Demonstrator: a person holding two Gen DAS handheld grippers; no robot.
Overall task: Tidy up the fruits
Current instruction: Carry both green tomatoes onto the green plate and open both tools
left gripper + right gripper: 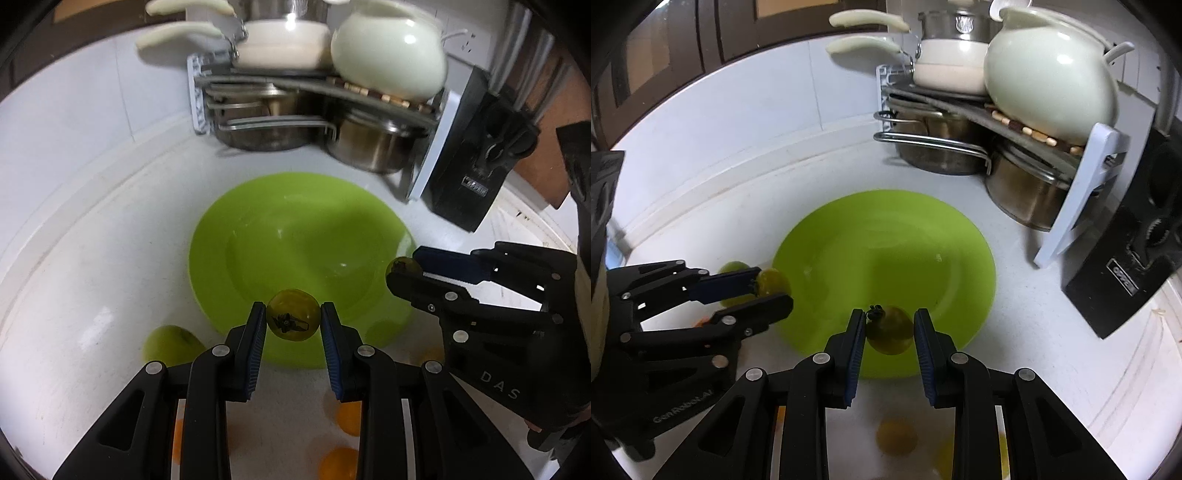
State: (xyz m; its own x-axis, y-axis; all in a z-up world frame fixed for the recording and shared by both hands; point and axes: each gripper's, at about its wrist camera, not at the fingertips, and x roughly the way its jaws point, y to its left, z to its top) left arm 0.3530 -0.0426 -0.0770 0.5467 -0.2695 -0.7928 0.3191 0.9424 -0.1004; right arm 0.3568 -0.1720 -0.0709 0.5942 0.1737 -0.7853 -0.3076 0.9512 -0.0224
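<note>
Carrying one green fruit (293,315) in each gripper (293,321) (both clamped), lower gently over the plate (258,221) before releasing.

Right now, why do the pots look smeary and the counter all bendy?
Left wrist view: the pots on the rack are streaked by motion blur, and the white counter curves from the fisheye lens. Right wrist view: sharper, with glare spots on the green plate.

We find a home kitchen: a white countertop (1052,332) against a tiled wall (757,96), a corner rack (1082,192) stacked with steel pots (1023,192), a cream teapot (1049,70), and a black knife block (476,162).
</note>
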